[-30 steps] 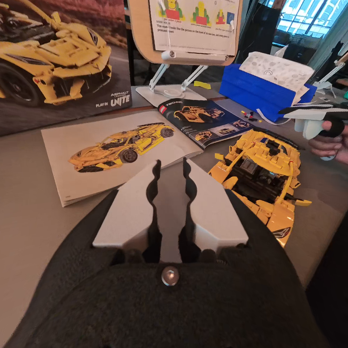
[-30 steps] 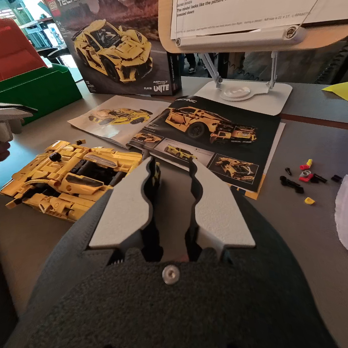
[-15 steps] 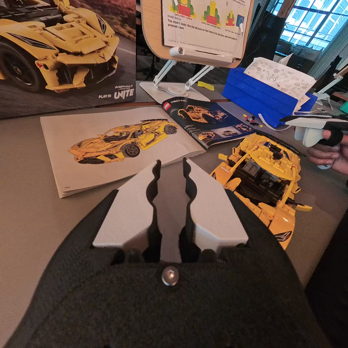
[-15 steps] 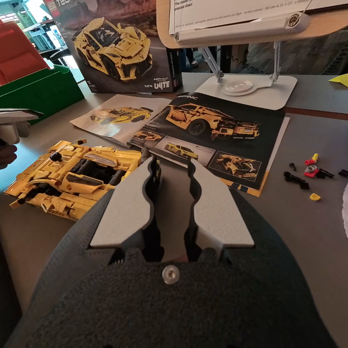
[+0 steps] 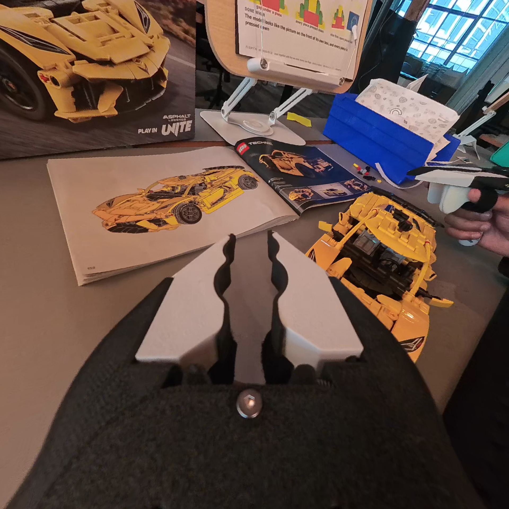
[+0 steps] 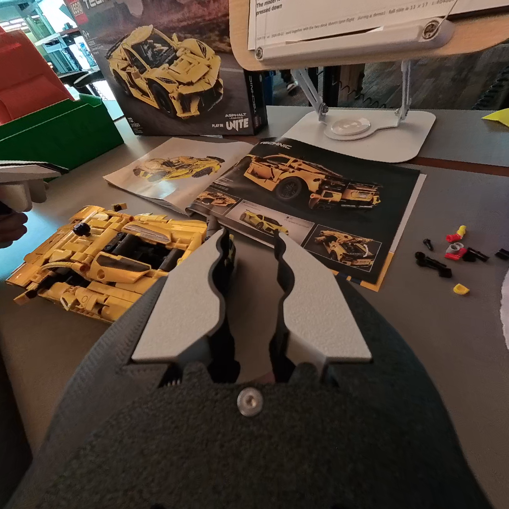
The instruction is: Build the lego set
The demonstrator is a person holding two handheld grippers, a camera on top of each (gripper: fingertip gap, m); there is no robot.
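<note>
A yellow lego car (image 5: 385, 264) lies on the grey table, right of my left gripper (image 5: 250, 237) and left of my right gripper (image 6: 249, 234); it also shows in the right wrist view (image 6: 110, 259). Both grippers are open and empty, held above the table. An open instruction booklet (image 5: 176, 203) lies beyond them, also in the right wrist view (image 6: 303, 198). Several small loose pieces (image 6: 457, 250), black, red and yellow, lie at the right; they show far off in the left wrist view (image 5: 363, 170). The right gripper appears at the edge of the left wrist view (image 5: 454, 176).
The set's box (image 5: 91, 71) stands at the back left. A stand with a printed sheet (image 5: 286, 49) stands behind the booklet. A blue bin with patterned paper (image 5: 385, 132) sits at the back right. A green bin (image 6: 55, 132) stands at the left. Some 35 cm of space lies between my two pairs of fingers.
Both views have shifted slightly: the left gripper has drawn back and risen a little, so the booklet and car sit farther off. Both grippers stay open and empty.
</note>
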